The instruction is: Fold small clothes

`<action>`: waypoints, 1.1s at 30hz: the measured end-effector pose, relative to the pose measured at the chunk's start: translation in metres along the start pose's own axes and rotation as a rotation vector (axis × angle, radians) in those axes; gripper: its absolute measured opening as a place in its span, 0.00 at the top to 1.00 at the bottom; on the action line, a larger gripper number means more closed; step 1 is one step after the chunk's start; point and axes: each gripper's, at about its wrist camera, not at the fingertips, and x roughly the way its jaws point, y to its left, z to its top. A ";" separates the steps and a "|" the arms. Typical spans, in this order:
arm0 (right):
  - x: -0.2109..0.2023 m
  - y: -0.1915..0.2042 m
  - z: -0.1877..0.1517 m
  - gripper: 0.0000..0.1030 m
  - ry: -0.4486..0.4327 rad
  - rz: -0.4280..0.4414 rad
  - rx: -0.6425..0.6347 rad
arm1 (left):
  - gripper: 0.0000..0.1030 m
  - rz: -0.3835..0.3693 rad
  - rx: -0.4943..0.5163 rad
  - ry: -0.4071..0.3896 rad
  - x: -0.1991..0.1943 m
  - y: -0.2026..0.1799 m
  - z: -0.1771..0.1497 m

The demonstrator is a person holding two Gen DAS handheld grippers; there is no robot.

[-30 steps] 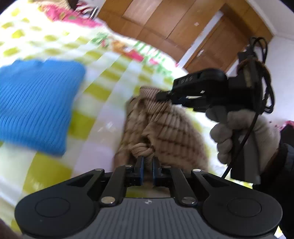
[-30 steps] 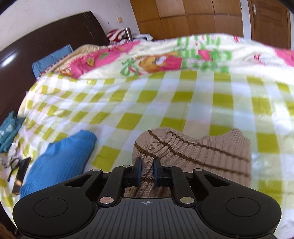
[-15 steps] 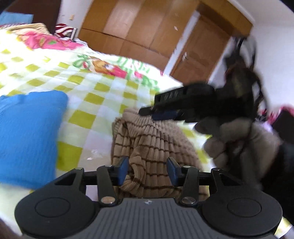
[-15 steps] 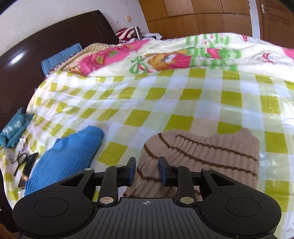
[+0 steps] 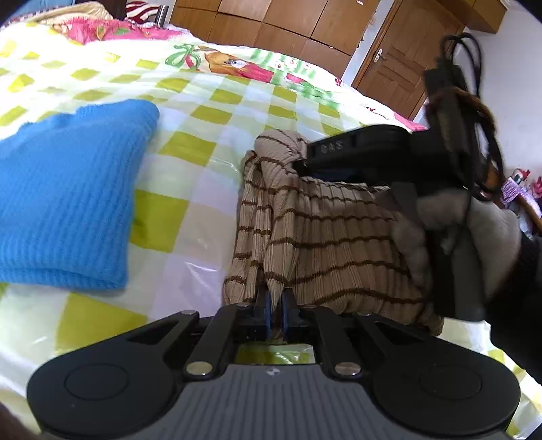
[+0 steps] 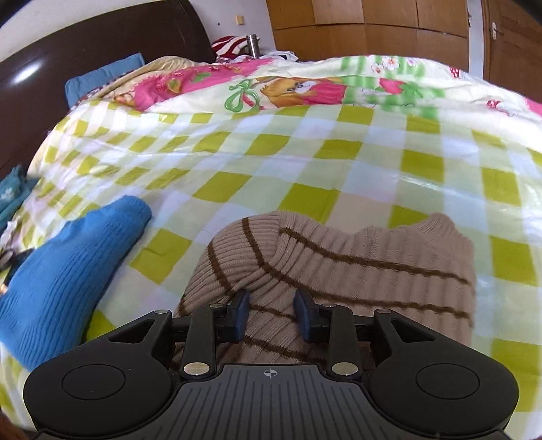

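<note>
The left gripper (image 5: 276, 304) pinches the near hem of a tan striped sweater (image 5: 325, 237) lying on a checked bedspread (image 5: 189, 149). The right gripper (image 6: 271, 313), jaws apart and just opening, straddles a raised fold of it. A folded blue sweater (image 5: 64, 196) lies to the left, wooden wardrobes (image 5: 271, 23) beyond.

– What's around the bed (image 6: 305, 159)?
– A dark headboard (image 6: 101, 44) against a white wall (image 6: 44, 23), wooden wardrobes (image 6: 372, 27), a brown door (image 5: 396, 64).
– Light?
– Bright daylight glares off the checked cover.
</note>
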 end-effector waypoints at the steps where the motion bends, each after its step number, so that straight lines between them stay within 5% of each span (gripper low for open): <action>1: 0.002 -0.002 0.002 0.70 -0.005 0.012 0.015 | 0.74 0.004 0.001 0.005 -0.002 0.000 0.001; 7: -0.061 -0.025 0.003 0.71 -0.103 0.073 0.118 | 0.73 0.042 0.071 -0.051 -0.040 -0.009 0.013; 14: -0.148 -0.055 -0.060 0.70 -0.084 0.047 0.194 | 0.73 -0.025 0.224 -0.179 -0.046 -0.046 0.051; 18: -0.148 -0.054 -0.096 0.70 -0.001 0.058 0.259 | 0.72 -0.083 0.261 -0.125 0.007 -0.064 0.068; 23: -0.119 -0.041 -0.123 0.79 0.088 0.052 0.271 | 0.71 -0.010 0.240 0.028 0.068 -0.050 0.065; 30: -0.140 -0.040 -0.125 0.81 0.115 0.071 0.196 | 0.75 0.003 0.182 0.003 0.047 -0.034 0.064; 33: -0.162 -0.052 -0.114 0.78 0.038 0.049 0.225 | 0.75 0.045 0.243 -0.095 0.025 -0.050 0.072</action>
